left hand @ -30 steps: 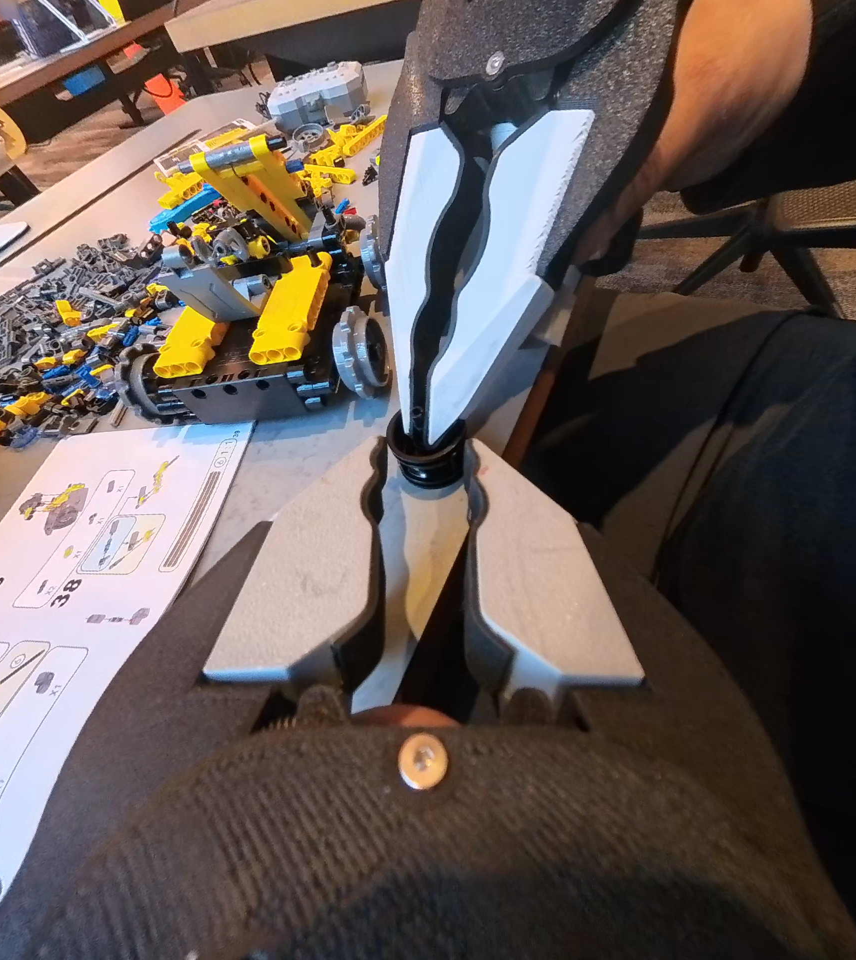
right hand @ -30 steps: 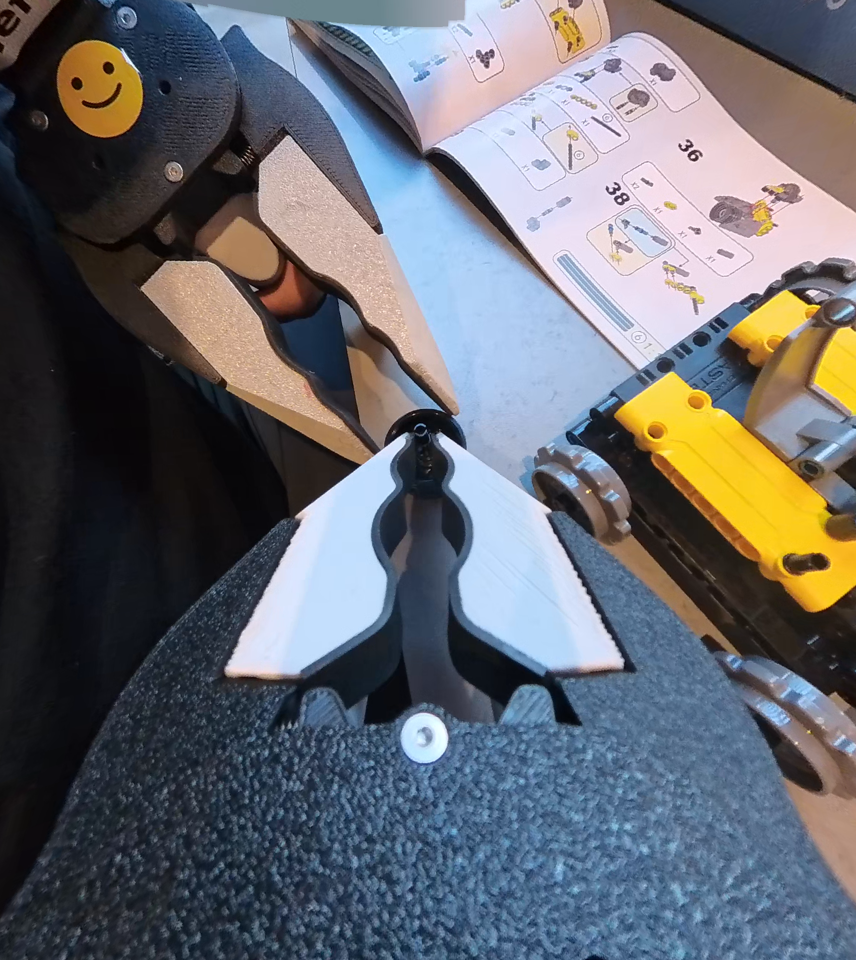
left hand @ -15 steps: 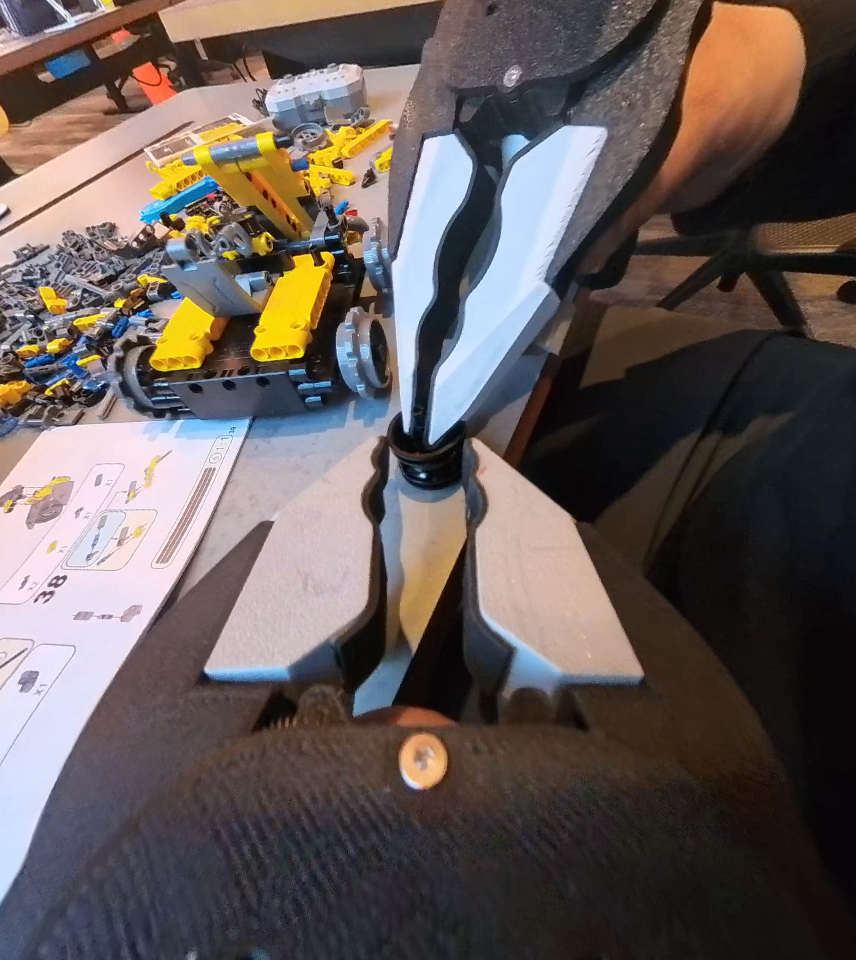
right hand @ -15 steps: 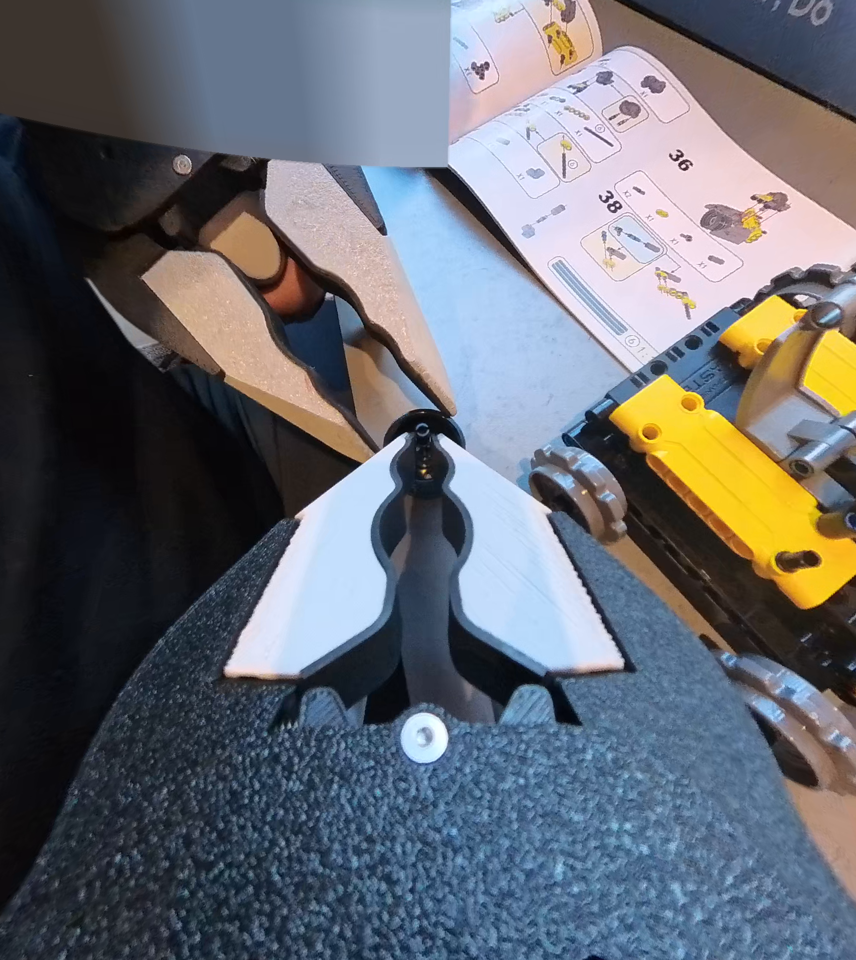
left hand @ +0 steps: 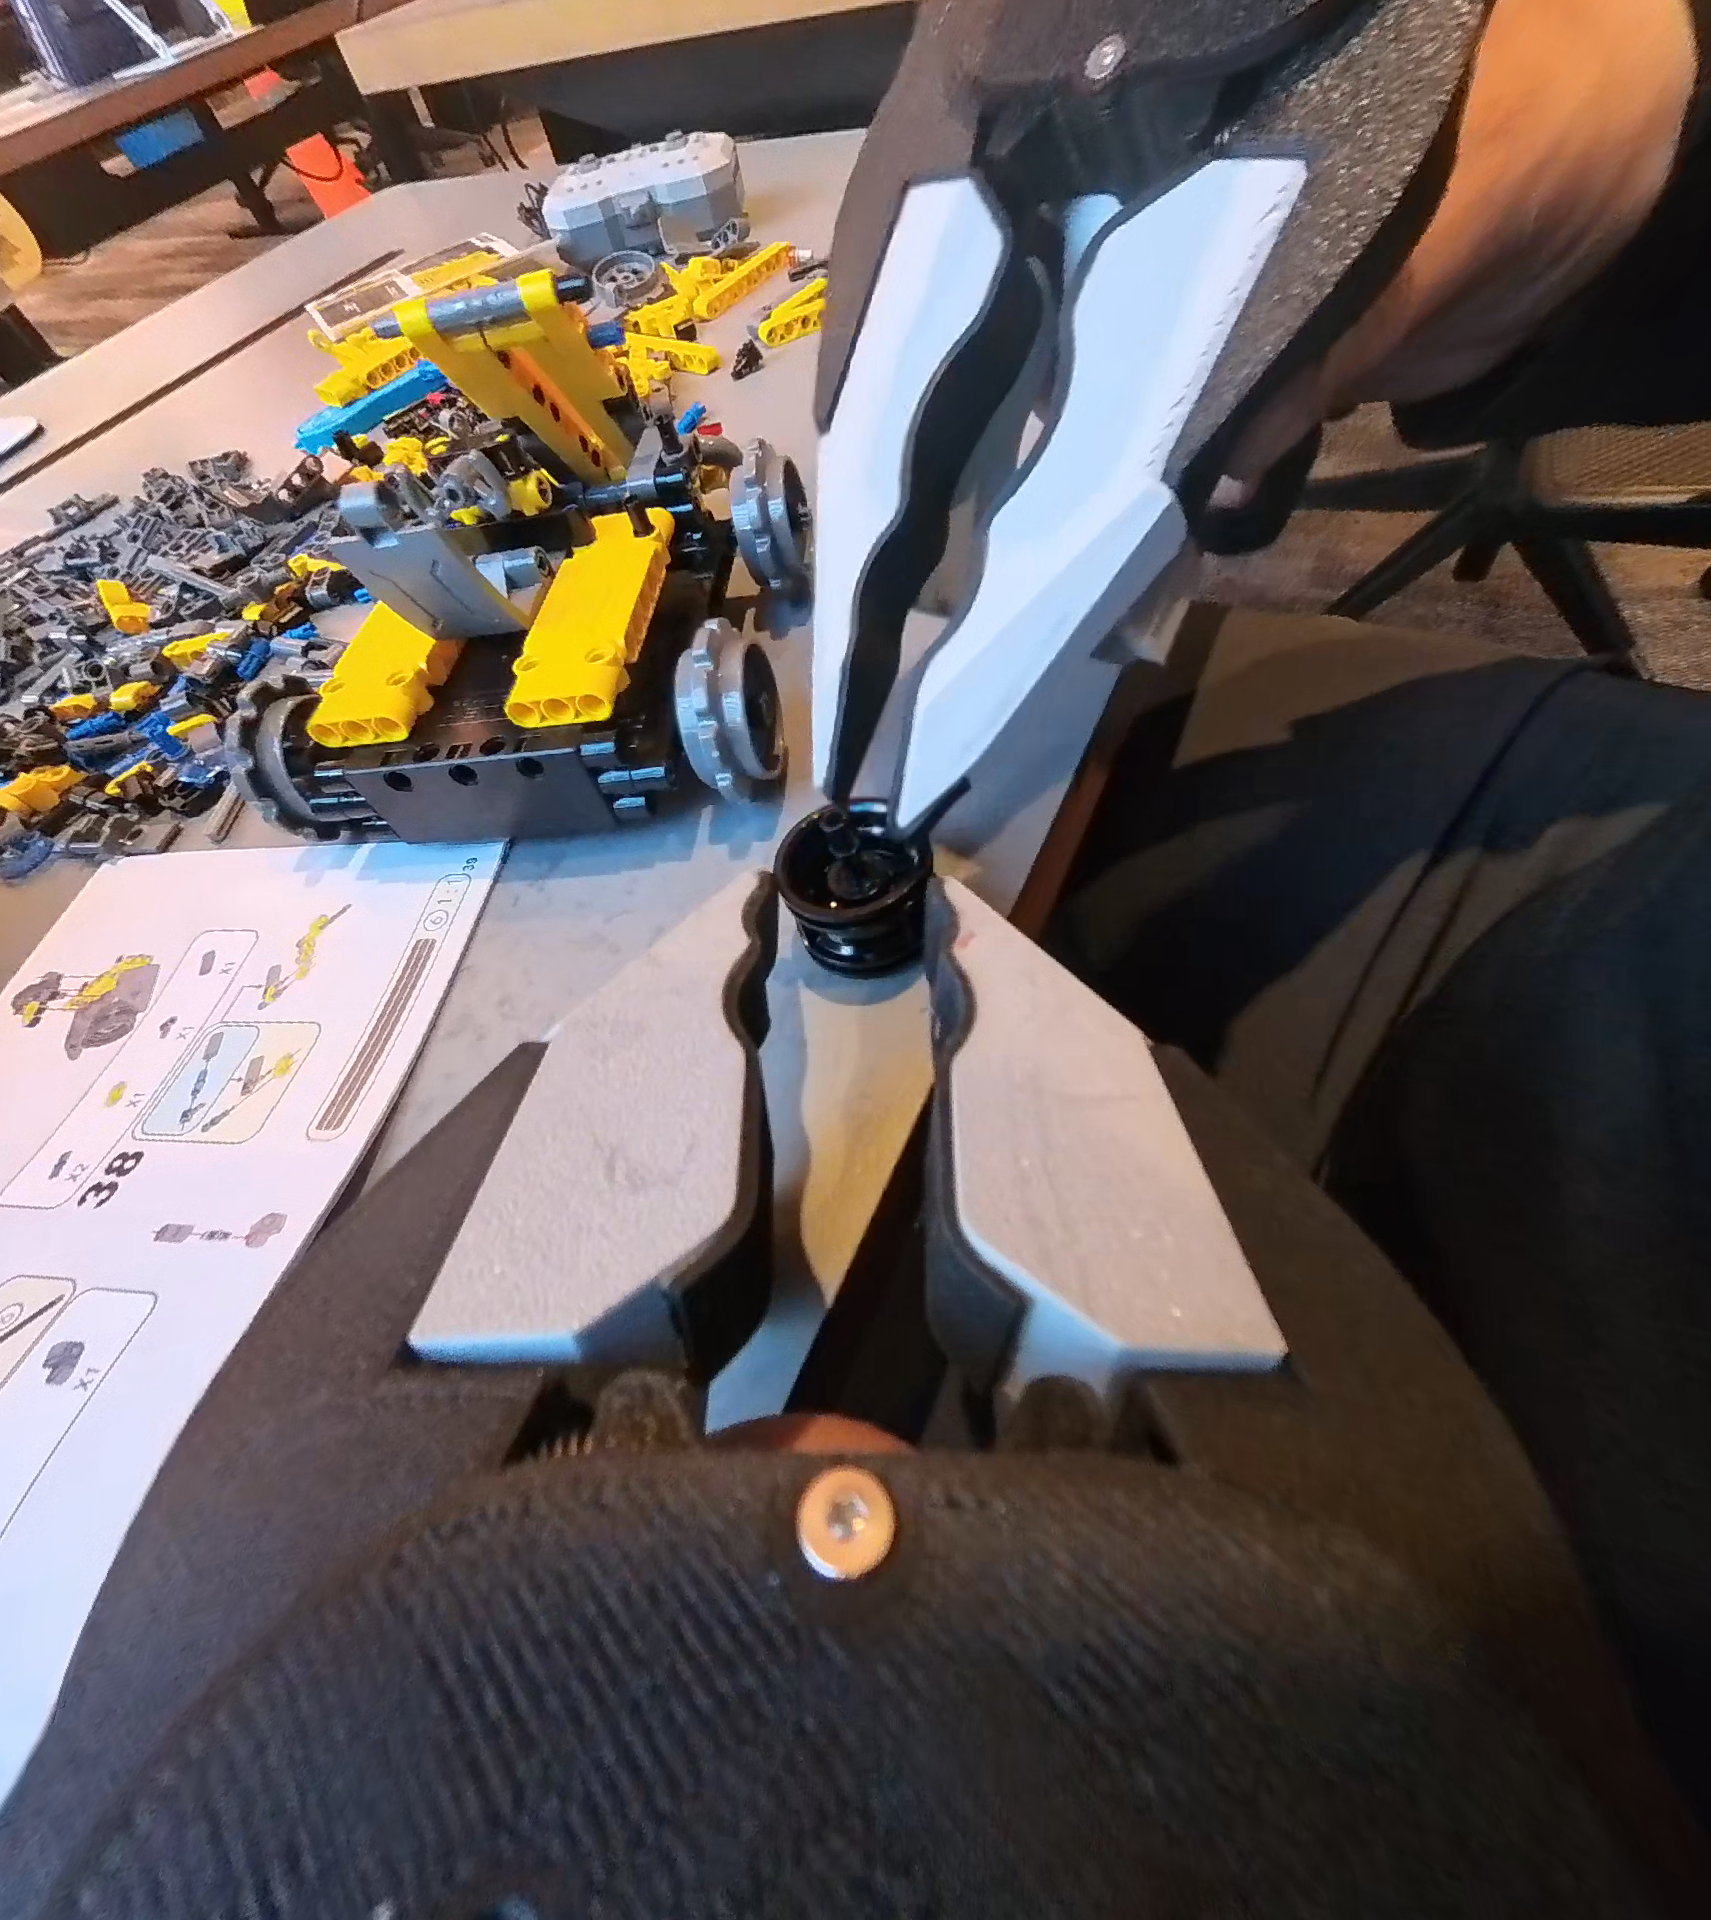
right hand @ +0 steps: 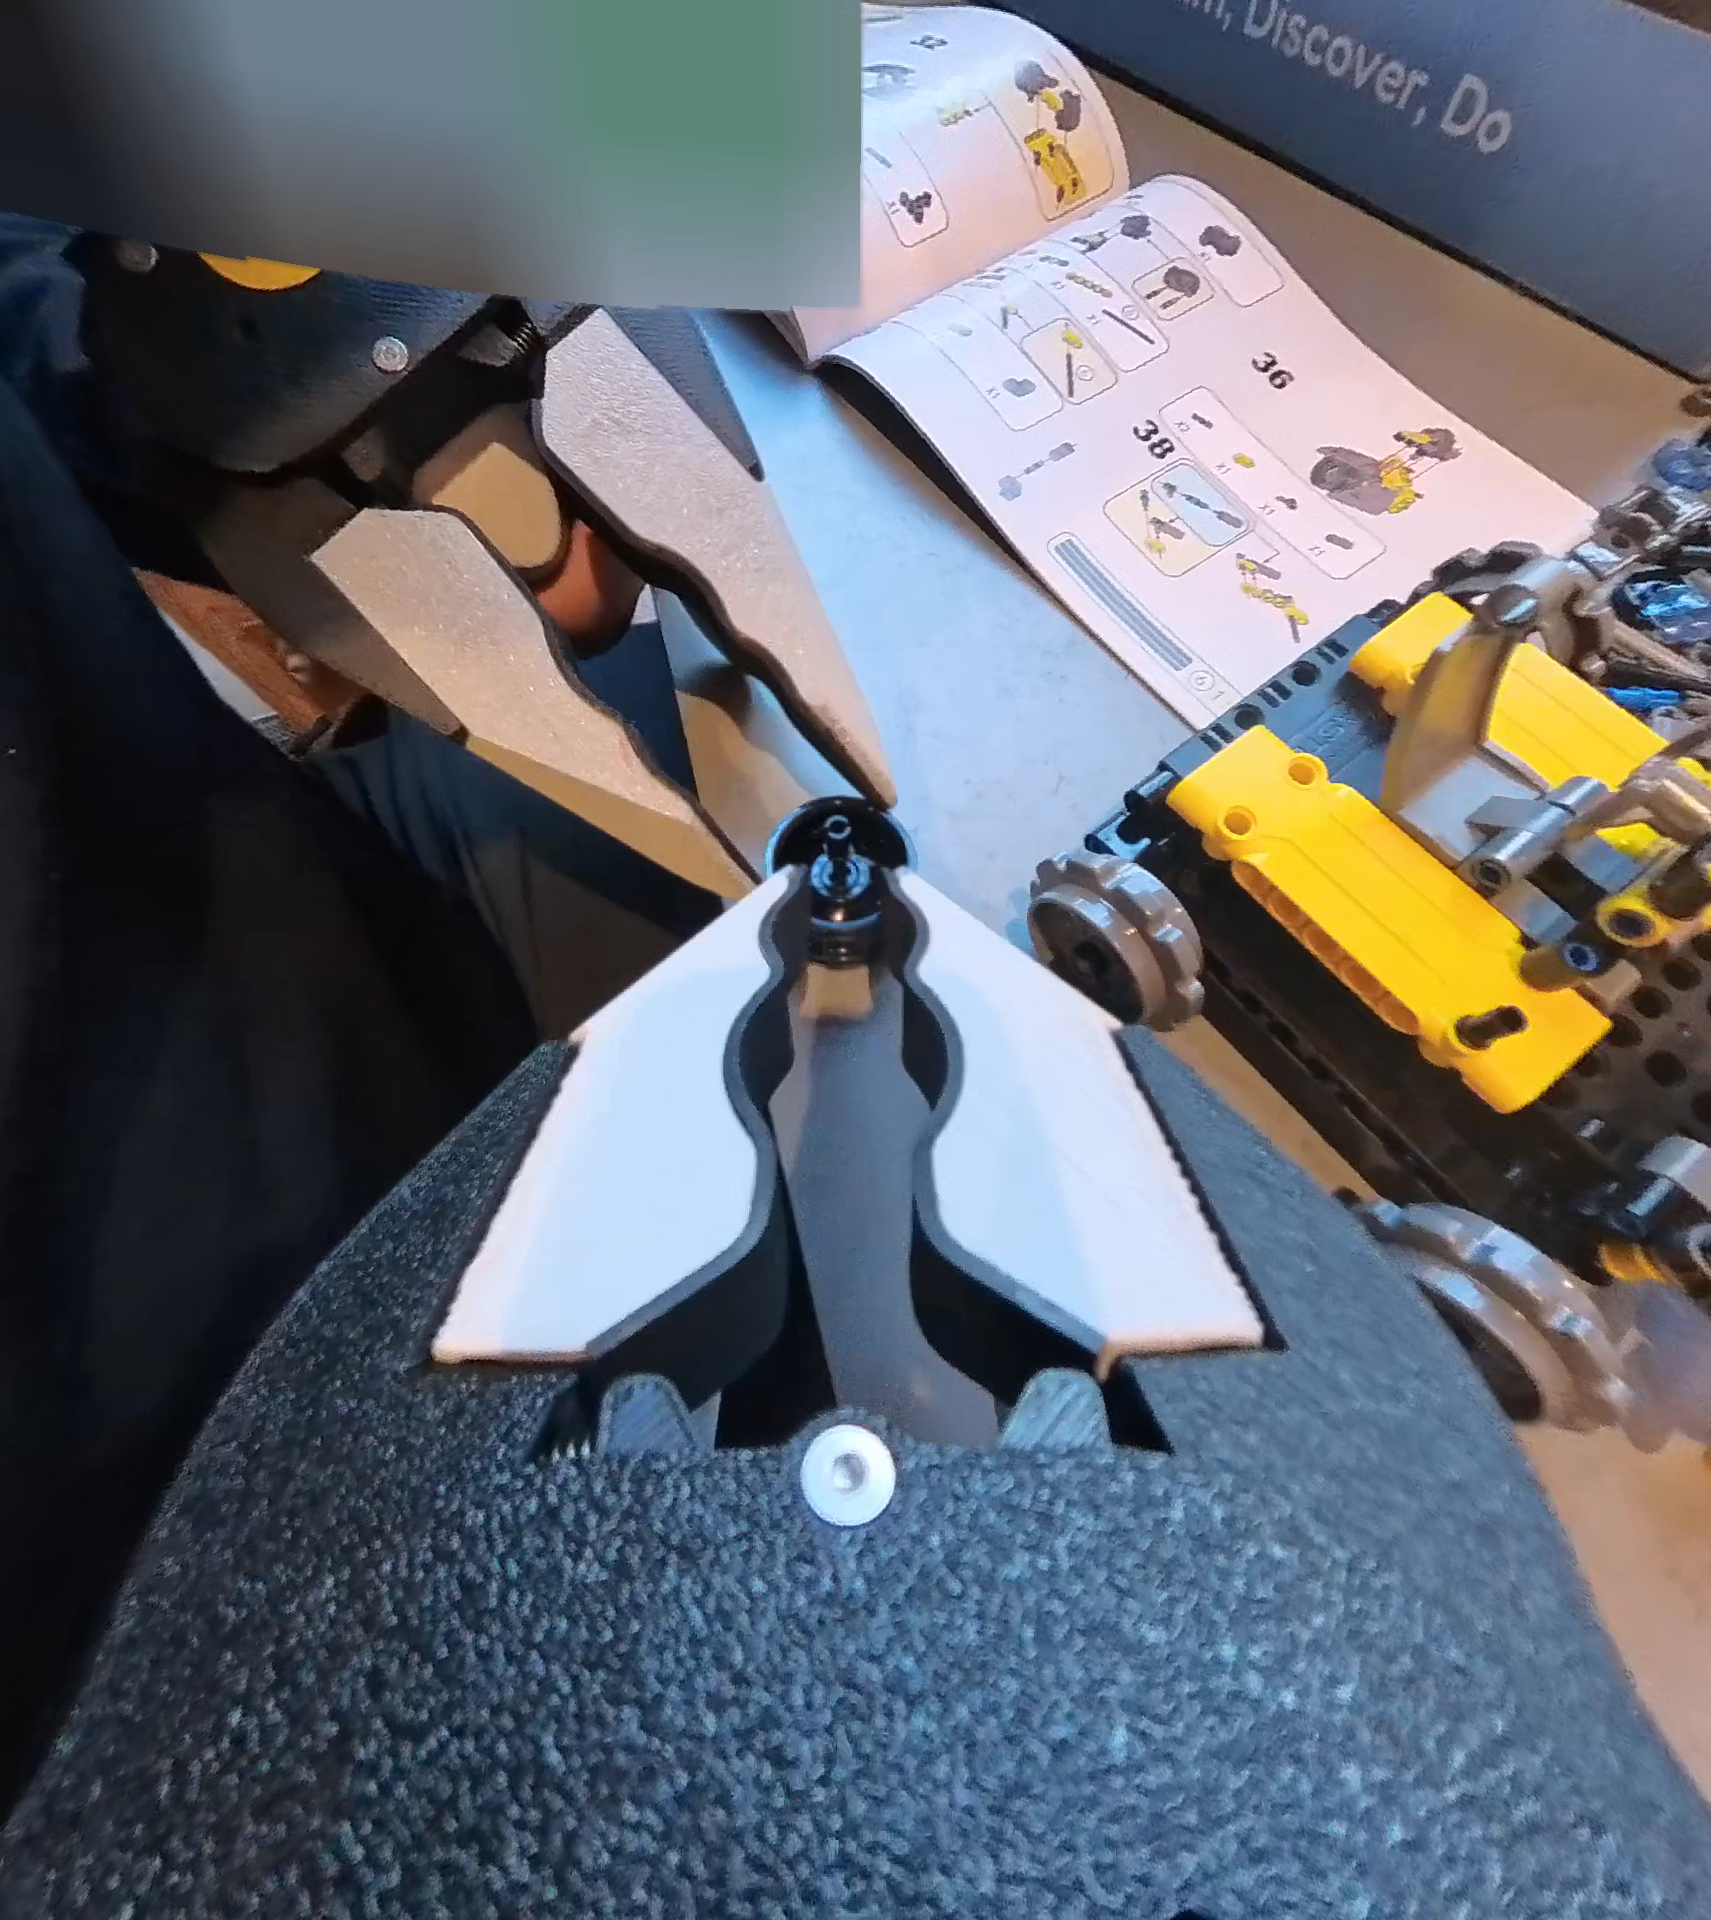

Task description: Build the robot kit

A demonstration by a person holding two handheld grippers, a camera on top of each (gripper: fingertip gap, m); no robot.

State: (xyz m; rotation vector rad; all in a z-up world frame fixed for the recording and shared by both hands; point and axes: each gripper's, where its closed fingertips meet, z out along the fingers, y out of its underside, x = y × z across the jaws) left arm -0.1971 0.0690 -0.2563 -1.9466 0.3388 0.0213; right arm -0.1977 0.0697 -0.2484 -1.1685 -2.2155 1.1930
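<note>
Black wheel hub (left hand: pixel 853 871), yellow-black model vehicle (left hand: pixel 508 665), white booklet (left hand: pixel 155 1091)

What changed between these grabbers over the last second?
The right gripper has backed up slightly from the small black wheel, so a thin black pin standing in its hub now shows. Whether it still pinches the pin is unclear. The left gripper stays clamped on the wheel. The yellow model vehicle and instruction booklet lie as before.

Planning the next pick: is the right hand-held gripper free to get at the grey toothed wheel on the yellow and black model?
Probably not as things stand: the right hand-held gripper is shut on a small black pin in the black round wheel hub, though the grey toothed wheel sits unobstructed beside it.
</note>
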